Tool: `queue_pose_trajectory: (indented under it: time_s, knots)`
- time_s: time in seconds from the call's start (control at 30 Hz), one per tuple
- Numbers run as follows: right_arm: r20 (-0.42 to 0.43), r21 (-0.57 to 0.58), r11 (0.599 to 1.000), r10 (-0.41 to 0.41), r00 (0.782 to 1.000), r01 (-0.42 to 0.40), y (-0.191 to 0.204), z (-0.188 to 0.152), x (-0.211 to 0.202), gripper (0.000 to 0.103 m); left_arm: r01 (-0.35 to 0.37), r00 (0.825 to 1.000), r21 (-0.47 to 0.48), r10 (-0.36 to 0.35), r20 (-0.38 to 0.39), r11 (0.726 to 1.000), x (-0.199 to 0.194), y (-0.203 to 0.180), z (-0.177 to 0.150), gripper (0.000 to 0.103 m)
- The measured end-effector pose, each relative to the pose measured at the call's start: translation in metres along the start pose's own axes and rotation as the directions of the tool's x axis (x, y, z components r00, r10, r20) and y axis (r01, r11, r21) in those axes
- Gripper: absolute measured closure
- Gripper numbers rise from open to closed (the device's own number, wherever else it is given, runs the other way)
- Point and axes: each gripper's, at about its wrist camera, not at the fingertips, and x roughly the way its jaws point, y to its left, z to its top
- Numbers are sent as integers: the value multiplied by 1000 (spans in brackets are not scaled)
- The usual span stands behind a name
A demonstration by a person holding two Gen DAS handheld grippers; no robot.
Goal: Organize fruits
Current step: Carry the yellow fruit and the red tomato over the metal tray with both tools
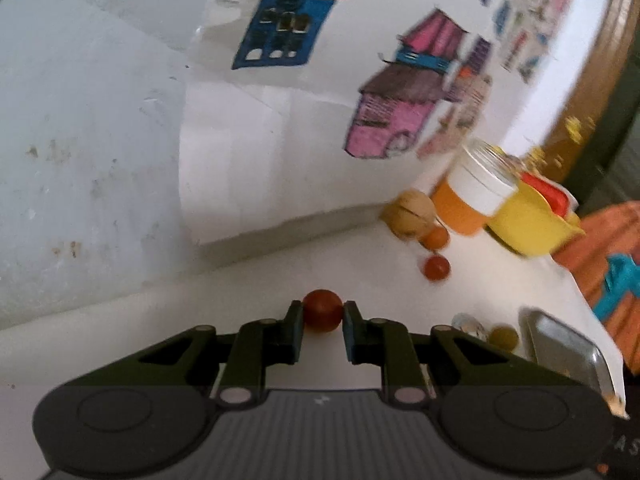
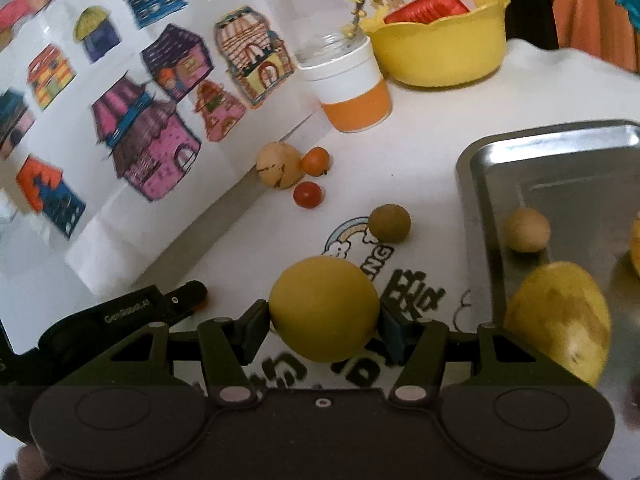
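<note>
My left gripper (image 1: 323, 313) is shut on a small red tomato (image 1: 322, 307) just above the white tablecloth. My right gripper (image 2: 324, 318) is shut on a round yellow fruit (image 2: 323, 300), held left of the metal tray (image 2: 468, 184). In the tray lie a tan round fruit (image 2: 526, 229) and a large yellow-green fruit (image 2: 560, 320). Loose on the cloth are a brown round fruit (image 2: 389, 223), a red tomato (image 2: 307, 195), an orange tomato (image 2: 316, 161) and a beige fruit (image 2: 279, 165). The left gripper's body (image 2: 132, 308) shows at the lower left of the right wrist view.
An orange-and-white cup (image 2: 352, 92) holding a glass jar and a yellow bowl (image 2: 440, 52) with a red box stand at the back. A white board (image 2: 120, 120) with drawings of houses leans along the left. The table edge and orange cloth (image 1: 608, 240) lie to the right.
</note>
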Motion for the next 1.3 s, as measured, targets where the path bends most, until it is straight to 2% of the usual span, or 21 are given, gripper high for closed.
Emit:
queue_pose_trajectory:
  time_s: [0.2, 0.37, 0.67, 0.83, 1.0, 1.3]
  knots:
    - [32, -79, 997, -16, 999, 19, 7, -17, -14, 42, 81, 996, 102, -77, -47, 991, -13, -2, -11, 81]
    - [59, -101, 994, -23, 998, 29, 7, -33, -29, 42, 139, 989, 183, -127, -73, 973, -26, -5, -24, 81]
    - [126, -86, 995, -33, 991, 44, -3, -55, -70, 42, 226, 974, 243, -212, -85, 943, -42, -27, -35, 81]
    - [208, -110, 991, -55, 976, 80, -7, -64, -102, 42, 261, 965, 246, -247, -89, 933, -45, -44, -39, 81]
    - [274, -116, 985, -89, 958, 125, -18, -71, -130, 42, 312, 950, 267, -294, -107, 912, -50, -67, -49, 81]
    - [307, -72, 978, -163, 937, 194, -49, -79, -156, 42, 398, 917, 303, -368, -155, 866, -60, -106, -74, 81]
